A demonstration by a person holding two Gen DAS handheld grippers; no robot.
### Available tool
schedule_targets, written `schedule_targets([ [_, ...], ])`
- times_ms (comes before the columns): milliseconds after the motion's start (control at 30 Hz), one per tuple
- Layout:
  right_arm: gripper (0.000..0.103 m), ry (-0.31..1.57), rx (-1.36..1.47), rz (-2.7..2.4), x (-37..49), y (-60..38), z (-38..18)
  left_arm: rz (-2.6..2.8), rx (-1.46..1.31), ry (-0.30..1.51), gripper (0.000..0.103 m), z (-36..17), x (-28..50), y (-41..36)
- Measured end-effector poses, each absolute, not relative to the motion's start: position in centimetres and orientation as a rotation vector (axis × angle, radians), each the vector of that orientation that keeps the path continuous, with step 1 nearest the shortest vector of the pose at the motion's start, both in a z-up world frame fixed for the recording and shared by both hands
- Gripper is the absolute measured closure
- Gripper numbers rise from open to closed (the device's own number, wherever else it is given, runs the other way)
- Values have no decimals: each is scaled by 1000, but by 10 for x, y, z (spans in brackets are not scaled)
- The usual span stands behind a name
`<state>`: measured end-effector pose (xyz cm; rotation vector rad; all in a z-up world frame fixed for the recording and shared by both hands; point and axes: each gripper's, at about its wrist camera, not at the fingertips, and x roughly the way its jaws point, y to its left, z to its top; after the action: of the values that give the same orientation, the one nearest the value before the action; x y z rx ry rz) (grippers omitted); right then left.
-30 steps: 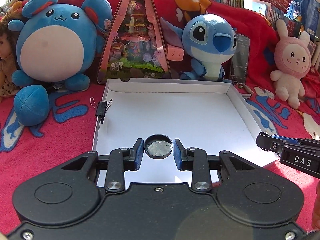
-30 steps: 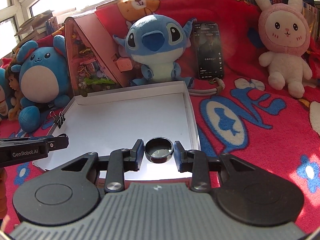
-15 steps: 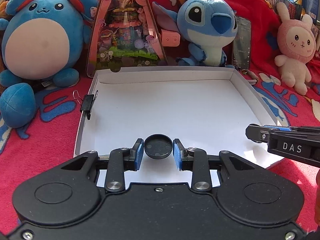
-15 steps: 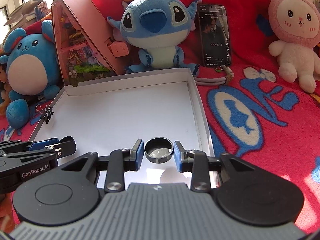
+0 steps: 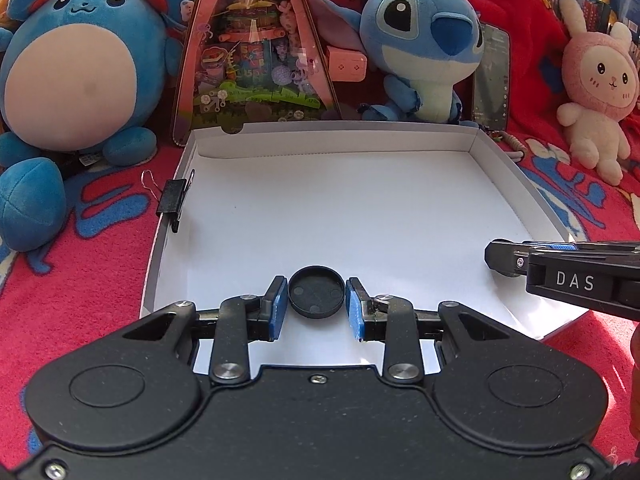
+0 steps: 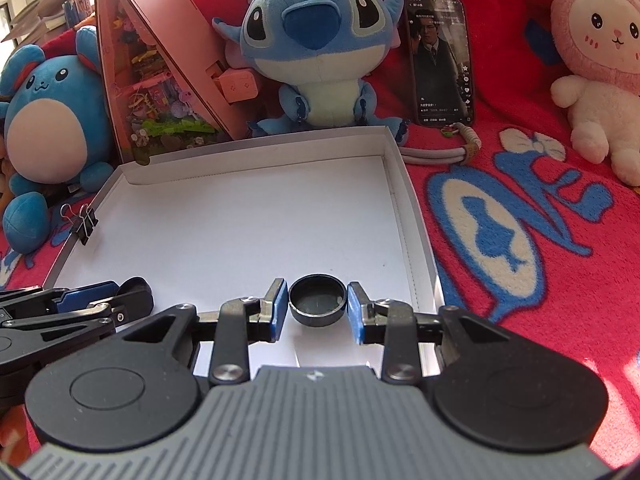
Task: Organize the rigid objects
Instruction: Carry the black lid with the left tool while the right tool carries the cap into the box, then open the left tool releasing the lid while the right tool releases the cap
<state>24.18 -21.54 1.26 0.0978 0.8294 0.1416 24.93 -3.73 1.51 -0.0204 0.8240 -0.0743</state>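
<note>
A shallow white cardboard box (image 5: 320, 148) lies open on the red blanket. My left gripper (image 5: 316, 298) is shut on a flat round black cap (image 5: 316, 294), held low over the box's near left floor. My right gripper (image 6: 318, 300) is shut on a small round black tin (image 6: 317, 312) with its open side up, near the box's right wall (image 6: 404, 200). Each gripper shows in the other's view: the right gripper (image 5: 504, 258) comes in from the right edge, and the left gripper (image 6: 132, 292) from the left.
A black binder clip (image 5: 173, 198) is clamped on the box's left wall. Behind the box stand a round blue plush (image 5: 76, 68), a pink triangular toy box (image 5: 252, 48), a blue big-eared plush (image 5: 420, 40), a phone (image 6: 440, 60) and a pink rabbit plush (image 6: 600, 80).
Both grippers have sunk toward the box floor and come further in over it, each still holding its round piece. Most of that happened in the first half second.
</note>
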Motion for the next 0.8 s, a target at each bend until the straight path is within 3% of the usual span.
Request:
schedule_targets([
  [800,64,843,61,146,246,-207,6,-61,1,808,73,14,251,-38],
])
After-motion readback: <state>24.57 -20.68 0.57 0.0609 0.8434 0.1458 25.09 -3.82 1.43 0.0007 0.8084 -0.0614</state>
